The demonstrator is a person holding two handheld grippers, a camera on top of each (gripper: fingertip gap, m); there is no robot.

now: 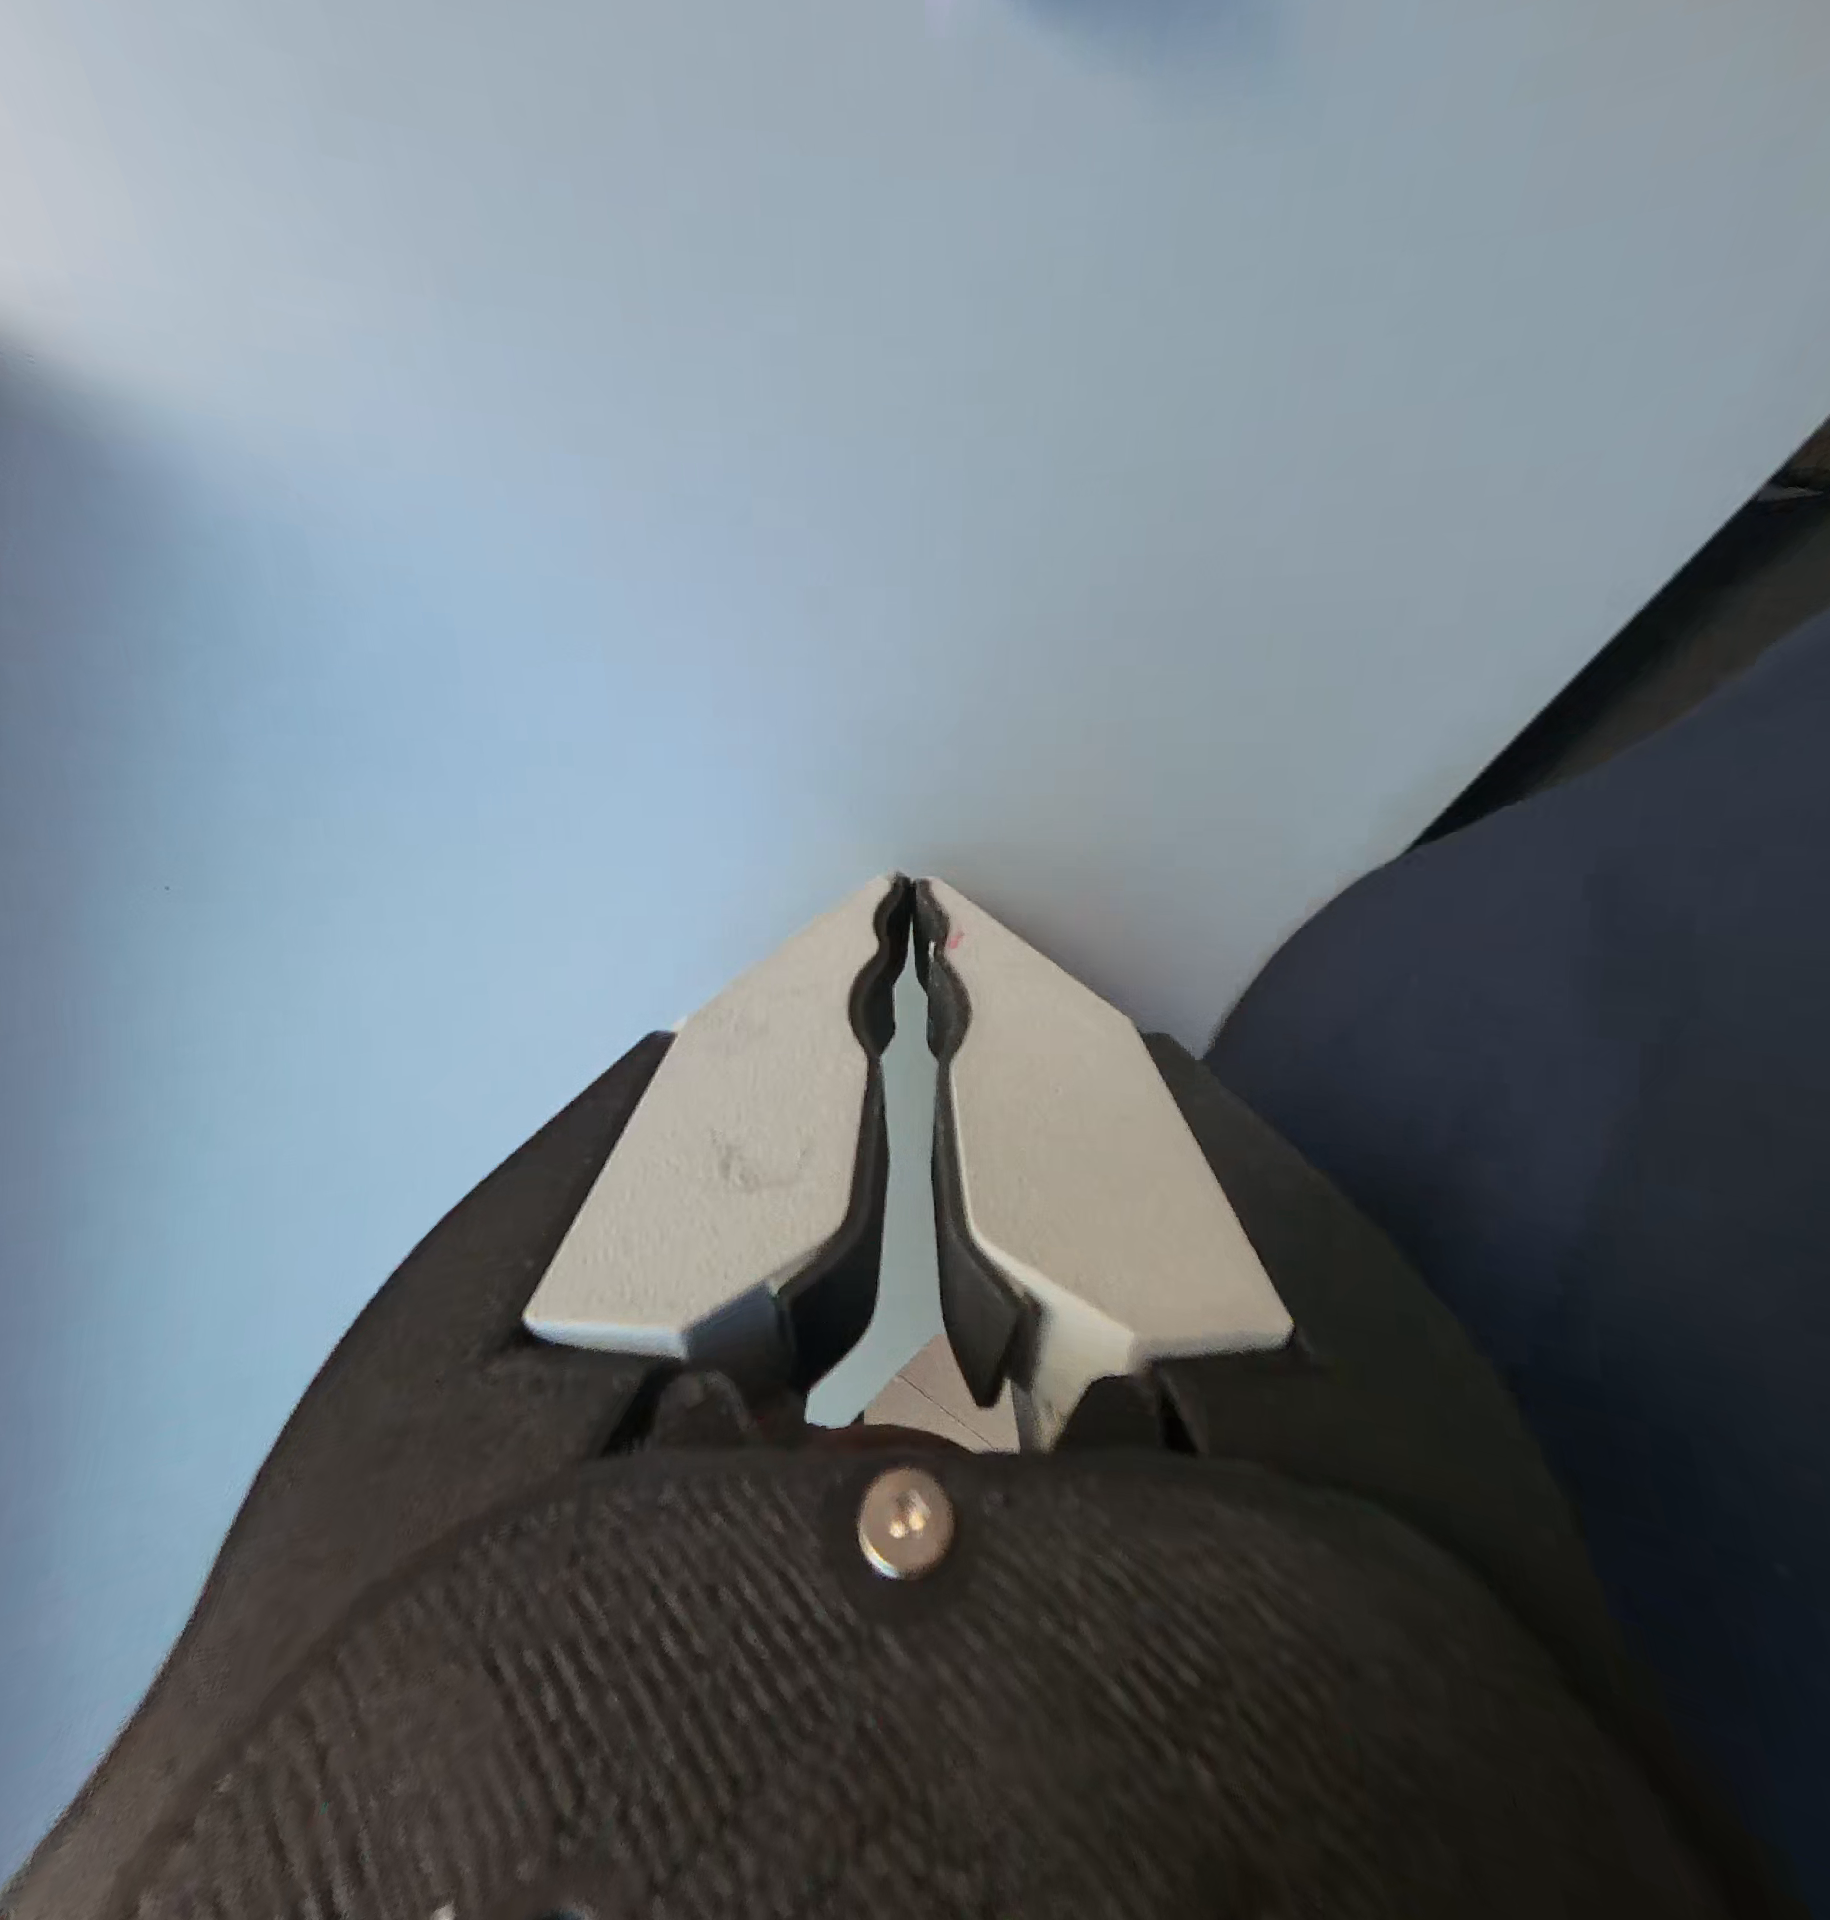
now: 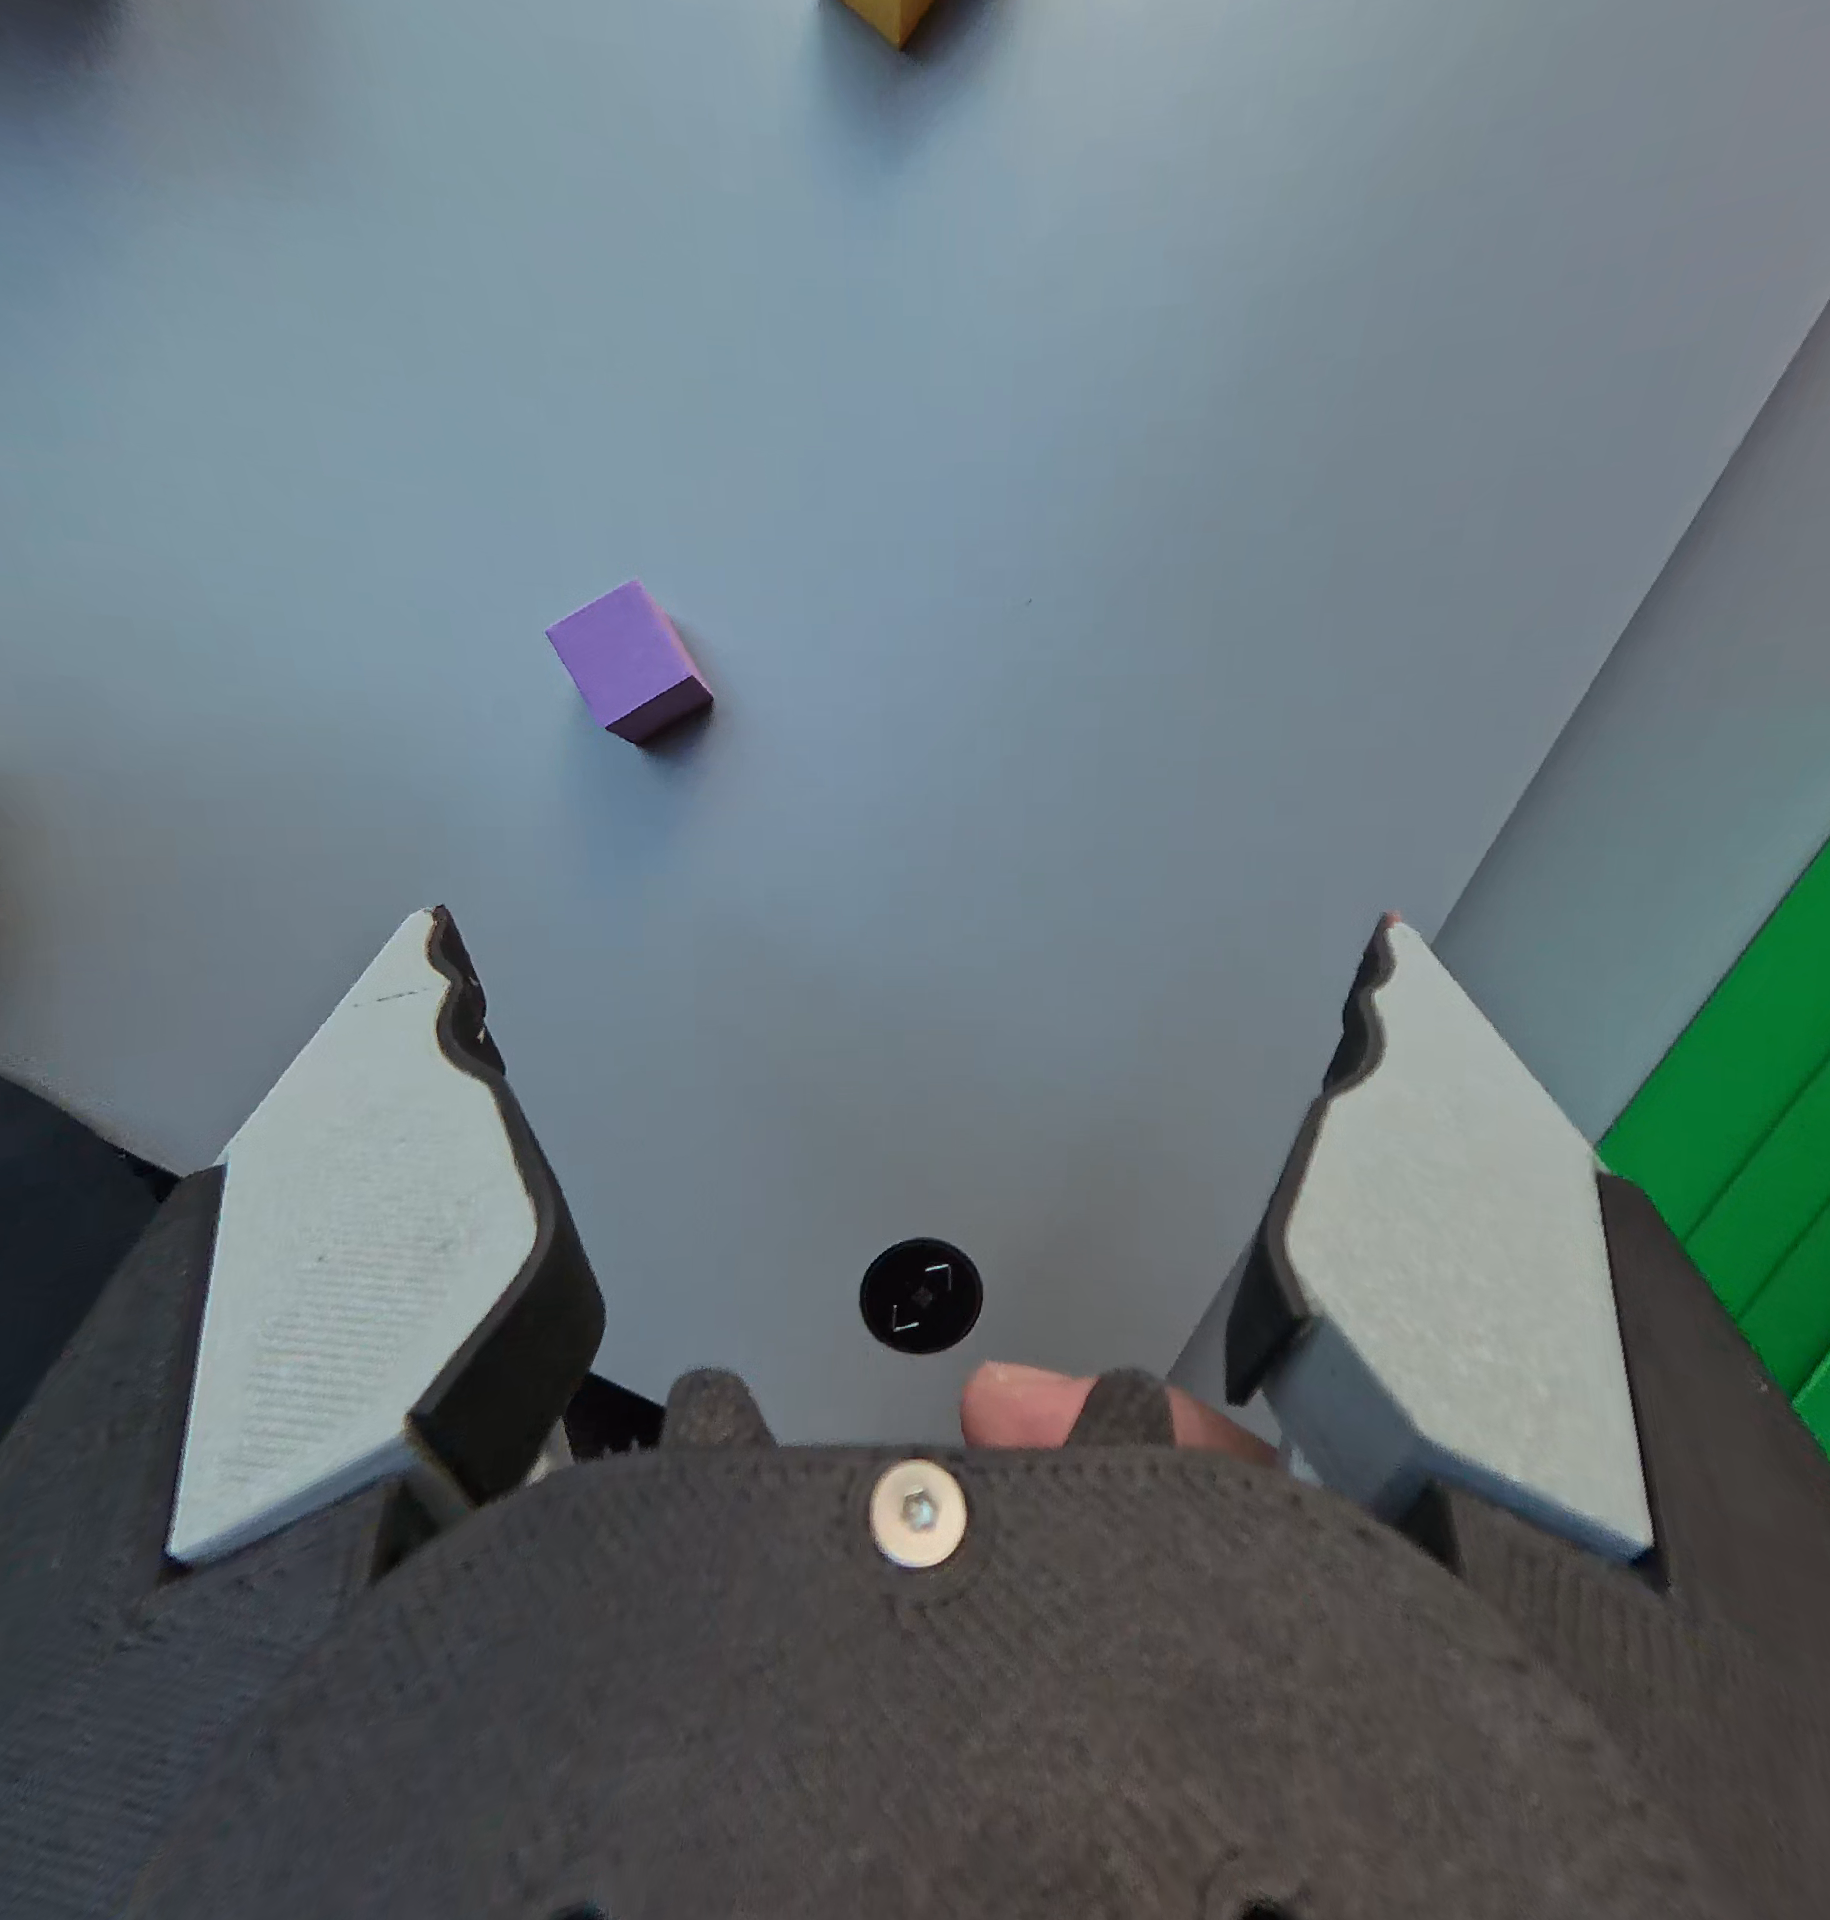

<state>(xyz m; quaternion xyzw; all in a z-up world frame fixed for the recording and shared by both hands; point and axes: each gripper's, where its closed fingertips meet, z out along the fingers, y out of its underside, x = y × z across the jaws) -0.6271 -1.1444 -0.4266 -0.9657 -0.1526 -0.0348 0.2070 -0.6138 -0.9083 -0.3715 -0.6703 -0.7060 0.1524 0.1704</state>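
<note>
In the left wrist view my left gripper [image 1: 909,883] is shut, its two dark pads touching at the tips with nothing between them, over a bare pale blue table [image 1: 682,468]. In the right wrist view my right gripper [image 2: 916,920] is wide open and empty above the grey-blue table [image 2: 1098,520]. A purple block [image 2: 630,663] lies on the table ahead and left of it, well apart from both fingers. The corner of a yellow block [image 2: 895,19] shows at the top edge.
A black round disc [image 2: 920,1295] sits on the table between the right gripper's fingers near its base. A fingertip [image 2: 1015,1403] shows beside it. The table's right edge runs diagonally, with a green surface [image 2: 1784,1174] beyond. A dark blue cloth shape [image 1: 1576,1091] lies right of the left gripper. The purple block [image 2: 630,663] is about 8 cm from my right fingertips.
</note>
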